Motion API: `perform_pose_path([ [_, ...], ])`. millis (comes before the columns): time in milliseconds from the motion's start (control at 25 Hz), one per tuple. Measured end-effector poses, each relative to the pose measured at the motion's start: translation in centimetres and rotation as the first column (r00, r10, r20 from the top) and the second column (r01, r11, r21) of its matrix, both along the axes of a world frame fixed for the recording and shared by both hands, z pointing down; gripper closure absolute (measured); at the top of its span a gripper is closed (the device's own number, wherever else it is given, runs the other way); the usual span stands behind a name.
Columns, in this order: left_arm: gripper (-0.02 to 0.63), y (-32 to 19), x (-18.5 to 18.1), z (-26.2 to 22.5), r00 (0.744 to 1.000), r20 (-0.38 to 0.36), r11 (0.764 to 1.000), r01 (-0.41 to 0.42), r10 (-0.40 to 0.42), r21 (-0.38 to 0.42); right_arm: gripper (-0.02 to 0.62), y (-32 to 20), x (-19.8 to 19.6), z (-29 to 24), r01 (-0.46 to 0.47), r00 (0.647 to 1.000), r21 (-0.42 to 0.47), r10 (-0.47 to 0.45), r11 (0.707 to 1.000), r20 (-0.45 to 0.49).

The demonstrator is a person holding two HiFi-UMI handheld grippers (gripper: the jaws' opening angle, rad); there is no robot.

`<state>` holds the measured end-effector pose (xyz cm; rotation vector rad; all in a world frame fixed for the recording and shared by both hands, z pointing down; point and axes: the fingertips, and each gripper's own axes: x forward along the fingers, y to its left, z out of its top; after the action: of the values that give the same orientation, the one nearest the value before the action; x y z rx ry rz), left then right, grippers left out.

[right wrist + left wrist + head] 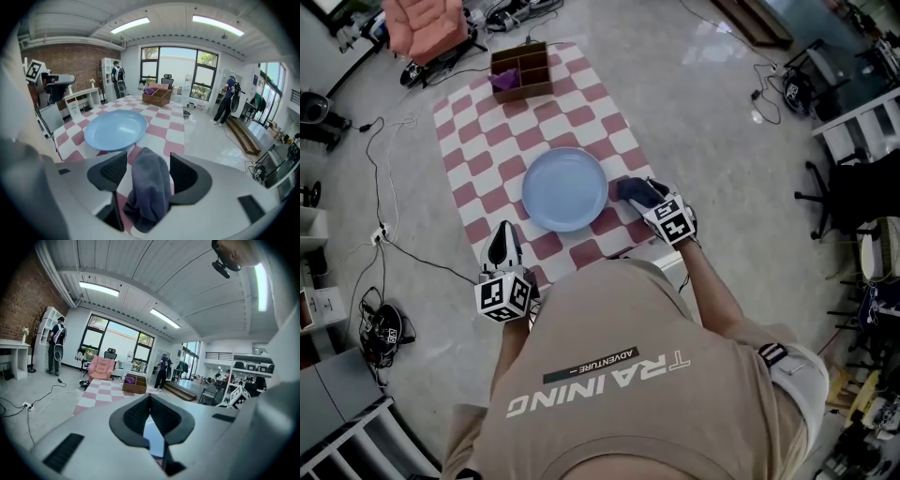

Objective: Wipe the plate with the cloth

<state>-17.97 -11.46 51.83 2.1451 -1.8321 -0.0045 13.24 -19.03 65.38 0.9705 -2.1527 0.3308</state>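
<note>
One plate (565, 188): round, shallow, pale blue, smooth and glossy, at the middle of the checkered surface (478, 164), nearer its near edge than its far one. One cloth (150, 187): dark grey-blue, soft and nappy, bunched into a limp fold, by the surface's right edge, just beside the plate's rim. Two grippers, each grey-bodied with black ribbed pads and one white marker cube. Right gripper (148, 161): fingers well apart, the cloth lying slack between them, not pinched, draped against one side only. Left gripper (150, 401): fingers together at the tips, nothing between them, held at the near left corner, apart from the plate. One wooden box (522, 71): brown, rectangular, split into compartments, at the far edge, with one crumpled purple piece (504, 81) in a left compartment. Red and white squares all over the surface, flat and matte.
</note>
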Motion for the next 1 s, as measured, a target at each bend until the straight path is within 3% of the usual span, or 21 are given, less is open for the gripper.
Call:
perform_pose_path([
  [160, 0.591, -0.2, 0.2, -0.4, 1.000, 0.004, 1.000, -0.008, 0.008, 0.008, 0.317, -1.1, -1.2, -4.2, 0.000, 0.994, 0.118, -0.012, 0.993, 0.106],
  [400, 0.592, -0.6, 0.1, -1.6, 0.999, 0.034, 0.999, -0.018, 0.017, 0.036, 0.353, -2.1, -3.7, -9.5, 0.005, 0.972, 0.221, -0.057, 0.975, 0.228],
  [560, 0.592, -1.2, -0.3, -3.3, 0.998, 0.063, 0.996, -0.008, 0.003, 0.084, 0.421, -2.4, -6.4, -12.5, 0.021, 0.943, 0.293, -0.116, 0.956, 0.312],
  [680, 0.591, -1.5, -1.2, -5.1, 0.997, 0.075, 0.991, 0.024, -0.034, 0.128, 0.488, -2.4, -8.4, -16.5, 0.016, 0.918, 0.400, -0.172, 0.916, 0.357],
  [800, 0.591, -1.8, -1.8, -7.3, 0.995, 0.078, 0.982, 0.046, -0.061, 0.181, 0.497, -1.9, -10.6, -21.6, 0.046, 0.881, 0.493, -0.268, 0.869, 0.389],
  [1000, 0.592, -1.5, -1.9, -11.0, 0.991, 0.106, 0.967, 0.052, -0.080, 0.251, 0.518, -0.1, -14.2, -28.3, 0.114, 0.846, 0.600, -0.393, 0.792, 0.359],
])
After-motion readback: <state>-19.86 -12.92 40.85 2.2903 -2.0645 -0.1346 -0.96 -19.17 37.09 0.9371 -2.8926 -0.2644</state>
